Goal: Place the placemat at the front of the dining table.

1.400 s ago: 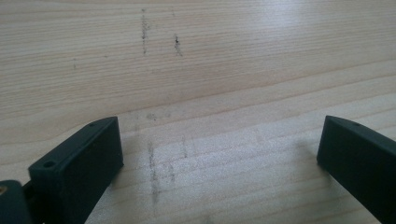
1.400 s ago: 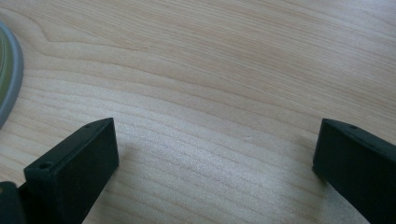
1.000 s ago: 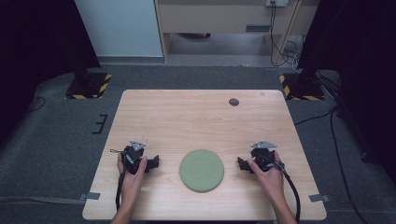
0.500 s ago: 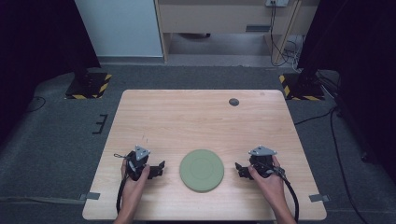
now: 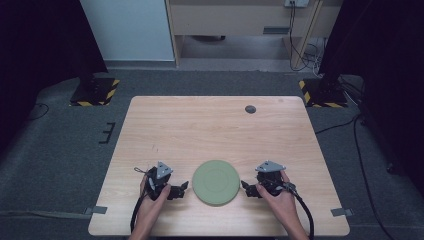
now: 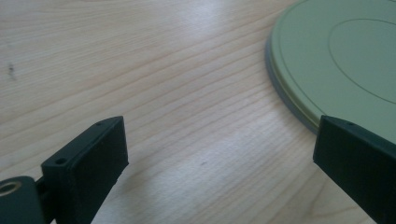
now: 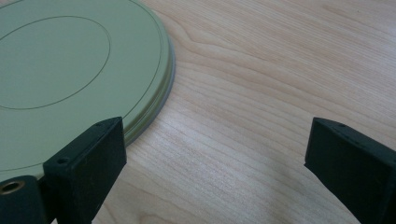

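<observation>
A round pale green plate [image 5: 216,182] lies flat on the wooden table [image 5: 200,130] near its front edge. My left gripper [image 5: 184,187] rests low on the table just left of the plate, jaws open and pointing at its rim [image 6: 299,107]. My right gripper [image 5: 245,186] sits just right of the plate, also open, with the plate's edge [image 7: 163,88] beside its left jaw. Nothing is held between either pair of jaws. A hand holds each gripper from the bottom of the high view.
A small dark round disc [image 5: 250,109] lies near the table's far right edge. Grey carpet surrounds the table, with two yellow-and-black striped stand bases [image 5: 95,92] [image 5: 322,95] behind it. A cable [image 5: 305,215] trails from the right gripper off the front edge.
Both grippers have slid toward the front edge of the table and slightly inward, closer to the plate's sides. The plate has not moved.
</observation>
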`<state>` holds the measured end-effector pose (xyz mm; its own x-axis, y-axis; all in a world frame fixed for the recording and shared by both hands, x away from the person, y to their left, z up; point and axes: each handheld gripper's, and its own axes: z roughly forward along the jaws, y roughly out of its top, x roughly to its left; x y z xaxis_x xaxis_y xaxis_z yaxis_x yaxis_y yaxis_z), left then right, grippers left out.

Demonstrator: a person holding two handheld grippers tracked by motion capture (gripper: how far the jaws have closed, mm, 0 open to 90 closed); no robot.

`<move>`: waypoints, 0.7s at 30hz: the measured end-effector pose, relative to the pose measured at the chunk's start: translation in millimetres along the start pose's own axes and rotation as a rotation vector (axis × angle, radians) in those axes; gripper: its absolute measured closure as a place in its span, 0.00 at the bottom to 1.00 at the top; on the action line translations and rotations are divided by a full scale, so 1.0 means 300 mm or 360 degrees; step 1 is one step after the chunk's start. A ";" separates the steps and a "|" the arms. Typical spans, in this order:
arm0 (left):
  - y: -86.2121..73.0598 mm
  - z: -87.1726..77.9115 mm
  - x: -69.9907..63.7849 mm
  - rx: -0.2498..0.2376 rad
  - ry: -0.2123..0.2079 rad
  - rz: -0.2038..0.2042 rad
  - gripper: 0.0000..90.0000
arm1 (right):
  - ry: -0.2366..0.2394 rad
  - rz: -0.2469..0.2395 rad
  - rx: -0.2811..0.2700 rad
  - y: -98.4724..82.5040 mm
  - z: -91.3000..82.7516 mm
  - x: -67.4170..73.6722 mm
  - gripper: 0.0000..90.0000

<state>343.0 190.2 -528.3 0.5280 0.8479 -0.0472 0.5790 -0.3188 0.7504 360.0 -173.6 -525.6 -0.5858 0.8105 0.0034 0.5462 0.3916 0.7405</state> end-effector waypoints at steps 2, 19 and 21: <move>0.002 0.002 -0.011 0.0000 -0.0029 0.0012 0.03 | 0.0005 0.0001 -0.0005 0.001 0.000 0.003 0.06; 0.007 0.026 -0.067 0.0029 -0.0063 0.0088 0.02 | 0.0017 -0.0059 0.0018 0.009 0.017 0.049 0.05; 0.007 0.027 -0.066 0.0032 -0.0063 0.0086 0.02 | 0.0016 -0.0064 0.0019 0.010 0.017 0.048 0.05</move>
<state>338.8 169.4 -531.2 0.5828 0.8119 -0.0336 0.5611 -0.3722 0.7393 356.1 -158.5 -526.8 -0.6134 0.7895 -0.0193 0.5292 0.4291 0.7320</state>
